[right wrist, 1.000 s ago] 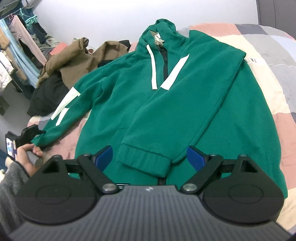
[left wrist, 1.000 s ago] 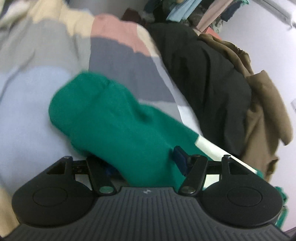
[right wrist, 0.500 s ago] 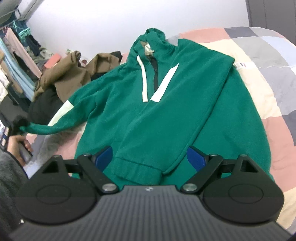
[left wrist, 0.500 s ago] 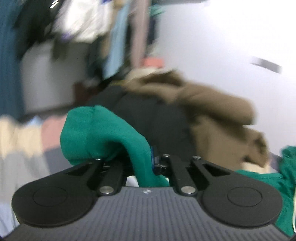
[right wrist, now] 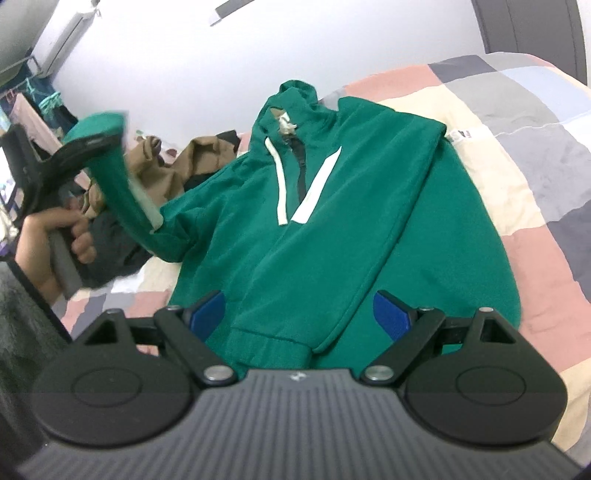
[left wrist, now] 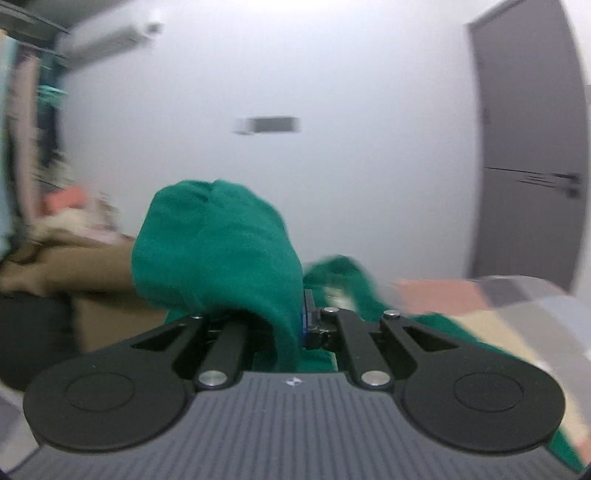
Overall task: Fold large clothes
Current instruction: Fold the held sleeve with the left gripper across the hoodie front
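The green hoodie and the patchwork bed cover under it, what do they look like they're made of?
Green hoodie: looks like soft fleece or brushed knit, matte and slightly fuzzy, with a ribbed cuff on the folded sleeve; the white stripes look like flat sewn-in fabric. Patchwork bed cover: seems a smooth woven cotton or similar, matte, creasing in fine wrinkles. Exact fibres cannot be told.

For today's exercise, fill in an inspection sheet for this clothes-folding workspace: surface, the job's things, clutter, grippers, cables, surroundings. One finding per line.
Surface: bed with a patchwork quilt of pink, grey, cream and pale blue.
Job's things: green hoodie lying front up, one sleeve already folded across the body; the other sleeve's cuff is lifted off the bed.
Clutter: brown garment and black garment heaped beside the hoodie.
Grippers: left gripper shut on the cuff; right gripper open above the folded sleeve's cuff, holding nothing.
Cables: nothing seen.
Surroundings: white wall, grey door, hanging clothes, wall air conditioner.
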